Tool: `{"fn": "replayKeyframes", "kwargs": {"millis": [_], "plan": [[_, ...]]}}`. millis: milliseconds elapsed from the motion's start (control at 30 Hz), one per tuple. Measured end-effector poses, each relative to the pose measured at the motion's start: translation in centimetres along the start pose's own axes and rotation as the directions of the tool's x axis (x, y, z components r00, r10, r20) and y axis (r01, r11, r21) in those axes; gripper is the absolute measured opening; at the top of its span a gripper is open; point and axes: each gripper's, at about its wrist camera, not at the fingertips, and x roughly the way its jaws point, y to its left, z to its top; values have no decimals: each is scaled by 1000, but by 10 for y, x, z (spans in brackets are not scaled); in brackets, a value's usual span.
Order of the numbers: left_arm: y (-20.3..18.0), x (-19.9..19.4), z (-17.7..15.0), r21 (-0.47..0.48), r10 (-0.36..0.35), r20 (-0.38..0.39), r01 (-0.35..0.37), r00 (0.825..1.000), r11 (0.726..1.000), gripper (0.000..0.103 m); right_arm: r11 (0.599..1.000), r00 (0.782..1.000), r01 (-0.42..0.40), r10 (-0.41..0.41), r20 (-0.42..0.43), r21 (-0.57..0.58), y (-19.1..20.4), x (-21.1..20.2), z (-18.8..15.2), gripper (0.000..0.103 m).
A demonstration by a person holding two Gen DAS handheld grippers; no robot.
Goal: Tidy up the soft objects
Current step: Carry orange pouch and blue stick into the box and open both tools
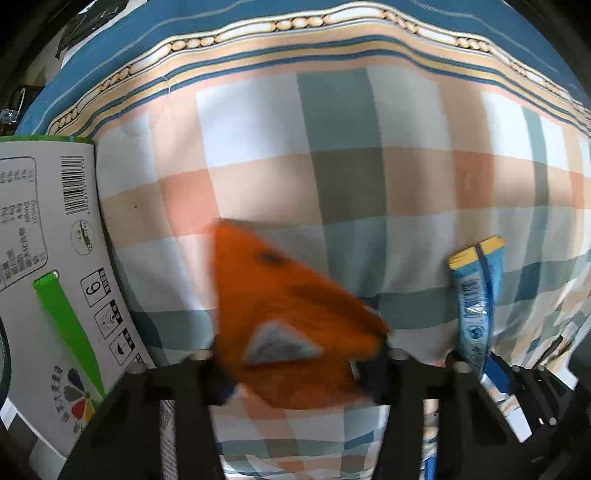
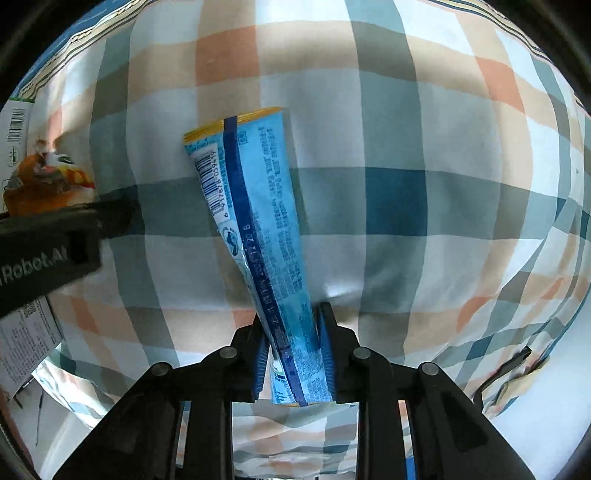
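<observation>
My left gripper [image 1: 295,363] is shut on an orange plush toy [image 1: 291,317] with a grey-white triangular patch, held above the checked bedsheet [image 1: 332,147]; the toy is blurred. The toy also shows in the right wrist view [image 2: 44,181] at far left, above the left gripper's black body [image 2: 48,251]. My right gripper [image 2: 293,354] is shut on a light blue snack packet [image 2: 258,206] with a barcode and a yellow top edge, held upright over the sheet. The packet also shows in the left wrist view [image 1: 476,295] at right.
A white cardboard box [image 1: 48,258] with green stripe, barcode and printed symbols stands at the left, close to the toy; it shows in the right wrist view [image 2: 16,125] too. The sheet's blue striped border [image 1: 295,33] runs along the far side.
</observation>
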Motion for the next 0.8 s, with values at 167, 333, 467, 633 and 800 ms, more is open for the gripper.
{"fn": "replayKeyframes", "kwargs": {"millis": [167,333,467,633,800], "plan": [[-19,-1,-17,17,-8,31,8,999,1000,39,999,1000,-23,22,16,42,-10,-4,-12,18],[-30,-4,-44,34,-14,70,12,997,999,39,994,997,-67,63,41,91,-25,-10,-27,17],[-26,-15,-75,58,-27,107,21,994,998,39,987,992,-109,101,70,122,-35,-17,-42,16],[-30,-35,-124,106,-66,183,47,981,993,39,976,979,-174,157,131,131,-40,-42,-69,16],[-24,-66,-189,163,-140,255,101,957,982,39,966,953,-236,208,219,107,-34,-87,-102,16]]}}
